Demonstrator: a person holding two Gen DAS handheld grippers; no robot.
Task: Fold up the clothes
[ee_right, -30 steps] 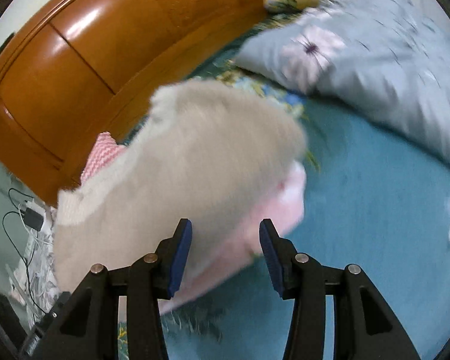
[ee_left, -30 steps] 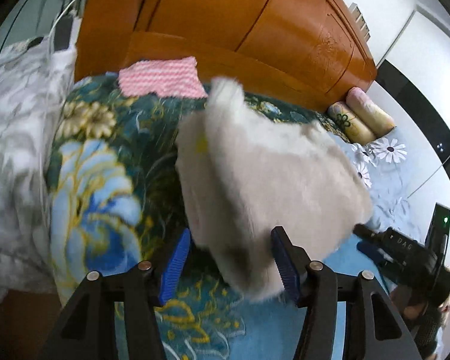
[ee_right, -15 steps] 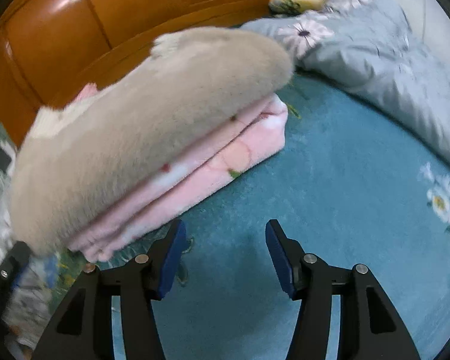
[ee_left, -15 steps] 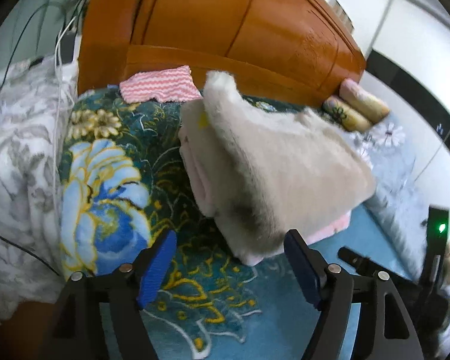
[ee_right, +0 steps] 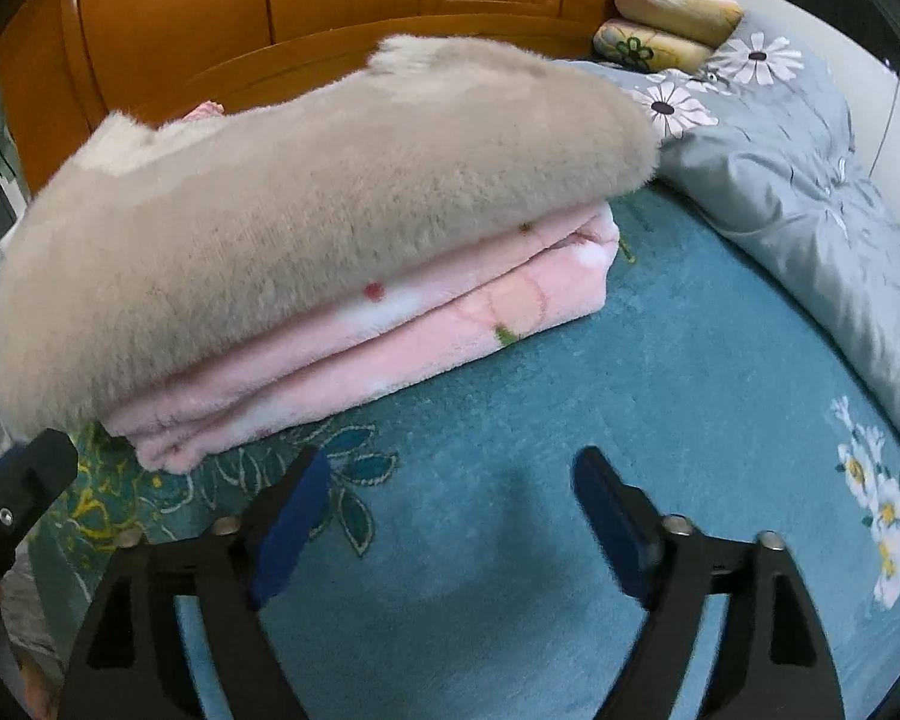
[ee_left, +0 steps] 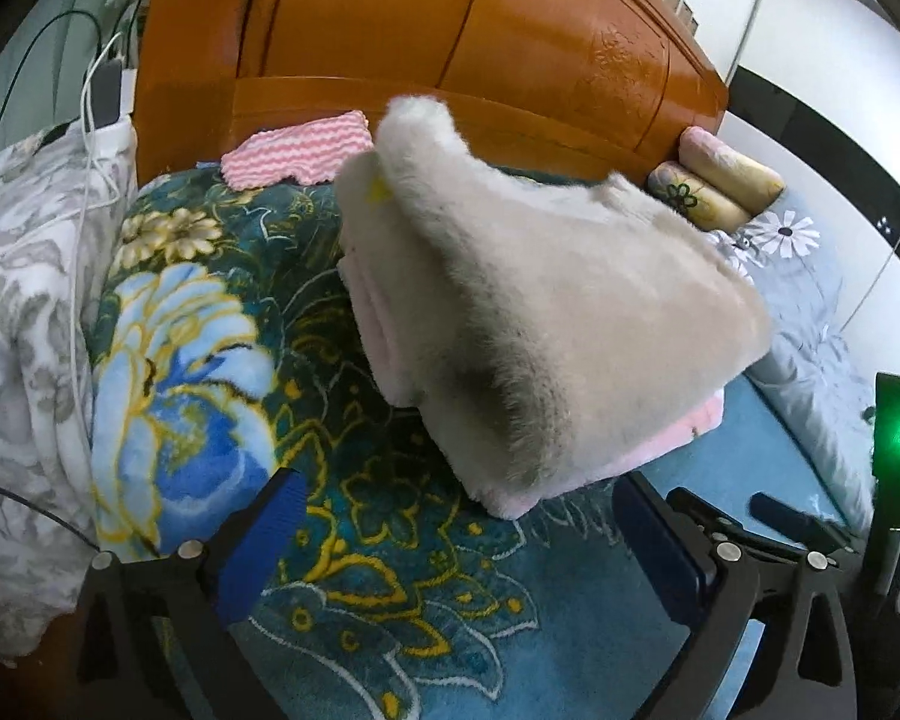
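Note:
A folded beige fluffy garment (ee_left: 570, 300) (ee_right: 306, 192) lies on top of a folded pink fleece garment (ee_right: 426, 318) (ee_left: 690, 438), both stacked on the blue floral bedspread (ee_left: 390, 600). My left gripper (ee_left: 456, 516) sits just in front of the stack's near corner; its jaws are opening wide and nothing is between them. My right gripper (ee_right: 450, 492) hovers over the bedspread (ee_right: 660, 390) in front of the pink layers; its jaws are opening too, with nothing between them. The right gripper's body shows at the right edge of the left wrist view.
An orange wooden headboard (ee_left: 450, 48) rises behind the stack. A pink zigzag cloth (ee_left: 297, 150) lies at its foot. A grey floral quilt (ee_right: 810, 180) and two rolled pillows (ee_right: 666, 12) fill the right side. A white floral pillow (ee_left: 24, 312) and cables (ee_left: 96, 138) lie at left.
The beige garment dropped from between both grippers onto the pink one and now lies at rest. Both grippers spread their jaws wide and drew back from the stack.

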